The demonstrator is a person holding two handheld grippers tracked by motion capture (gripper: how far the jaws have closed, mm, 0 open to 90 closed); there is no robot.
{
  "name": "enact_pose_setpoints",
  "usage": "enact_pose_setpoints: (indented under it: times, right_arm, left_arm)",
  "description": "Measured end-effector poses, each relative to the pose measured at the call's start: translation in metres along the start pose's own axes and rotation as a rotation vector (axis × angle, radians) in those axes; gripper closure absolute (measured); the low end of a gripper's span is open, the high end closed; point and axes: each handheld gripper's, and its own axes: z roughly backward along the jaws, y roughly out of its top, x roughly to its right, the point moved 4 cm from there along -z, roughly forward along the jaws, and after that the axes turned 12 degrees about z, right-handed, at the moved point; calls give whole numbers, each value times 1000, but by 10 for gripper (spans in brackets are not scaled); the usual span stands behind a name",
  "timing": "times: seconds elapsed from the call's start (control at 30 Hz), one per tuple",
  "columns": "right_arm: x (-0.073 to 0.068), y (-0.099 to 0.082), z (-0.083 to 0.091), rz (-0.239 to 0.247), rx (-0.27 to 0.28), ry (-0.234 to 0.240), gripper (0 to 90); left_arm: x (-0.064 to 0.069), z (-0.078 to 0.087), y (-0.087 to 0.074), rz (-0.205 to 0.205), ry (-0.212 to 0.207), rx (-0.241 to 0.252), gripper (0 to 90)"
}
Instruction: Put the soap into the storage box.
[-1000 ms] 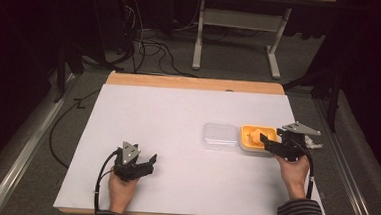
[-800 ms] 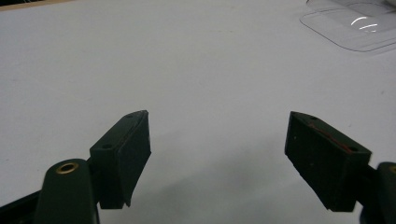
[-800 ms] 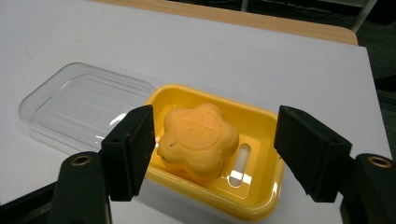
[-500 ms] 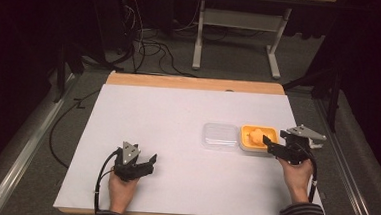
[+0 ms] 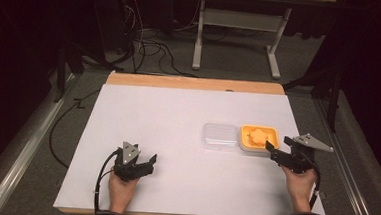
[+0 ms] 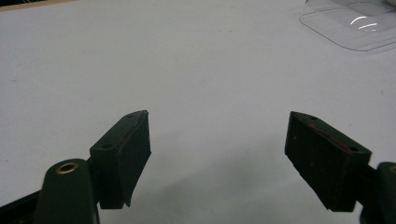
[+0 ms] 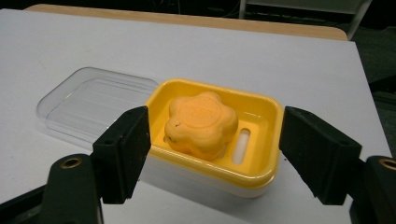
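A yellow soap dish (image 5: 247, 141) (image 7: 261, 173) stands on the white table at the right. In it lies an orange flower-shaped soap (image 5: 259, 135) (image 7: 201, 123). The dish's clear lid (image 5: 219, 135) (image 7: 88, 105) (image 6: 355, 23) lies flat against its left side. My right gripper (image 5: 278, 147) (image 7: 215, 114) hovers at the dish's near right end. Its jaws have just been opening, and they stand apart on either side of the dish without pressing on it. My left gripper (image 5: 147, 162) (image 6: 217, 116) rests at the front left, open over bare table with nothing between its jaws.
The white table top (image 5: 178, 117) ends in a wooden strip (image 5: 195, 82) at the far edge. Beyond it on the floor are cables (image 5: 147, 47) and a grey table frame (image 5: 239, 20). Metal rails run along both sides of the table.
My right gripper has drawn back a little from the dish, rightward and toward the front edge. The left gripper, dish, soap and lid have stayed put.
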Motion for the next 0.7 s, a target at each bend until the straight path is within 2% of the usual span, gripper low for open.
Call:
enact_pose_setpoints:
  times: [0.27,0.43,0.7]
  right_arm:
    - [-3,-5,7,8,39,-23,247]
    - [-5,-5,12,3,61,-21,246]
    - [-8,-8,15,6,44,1,267]
  left_arm:
    - [0,0,0,0,1,1,230]
    - [0,0,0,-1,-1,3,230]
    - [0,0,0,-1,-2,3,232]
